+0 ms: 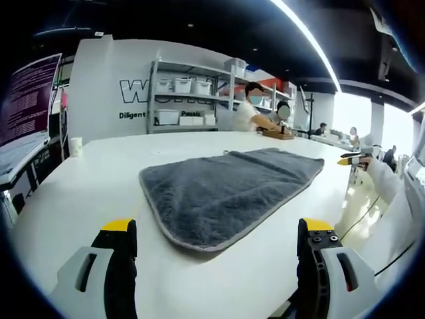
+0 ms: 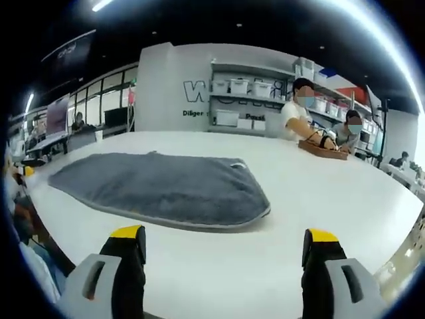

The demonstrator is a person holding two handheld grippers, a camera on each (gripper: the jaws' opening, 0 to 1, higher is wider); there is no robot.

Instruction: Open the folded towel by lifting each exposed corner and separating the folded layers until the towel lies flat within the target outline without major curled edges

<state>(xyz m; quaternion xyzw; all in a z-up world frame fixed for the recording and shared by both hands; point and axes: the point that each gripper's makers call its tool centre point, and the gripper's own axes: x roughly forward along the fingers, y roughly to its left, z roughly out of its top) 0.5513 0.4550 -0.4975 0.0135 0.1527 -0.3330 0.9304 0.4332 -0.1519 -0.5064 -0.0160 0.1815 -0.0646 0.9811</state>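
Jaws of both the left gripper [image 1: 212, 249] and right gripper [image 2: 222, 256] stand spread, empty; pinch only the towel's [image 1: 226, 189] top layer at its 6 o'clock corner, lifting off the surface [image 1: 86, 193].

Grey towel [image 1: 229, 193] flat on white table [image 1: 99, 193]; left gripper [image 1: 216, 239] fingers spread, empty.

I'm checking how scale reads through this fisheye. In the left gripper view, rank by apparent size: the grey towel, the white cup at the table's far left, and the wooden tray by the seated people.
1. Grey towel, by far the largest.
2. and 3. White cup and wooden tray: both small and about alike; the tray sits farther away, so I will not rank them.
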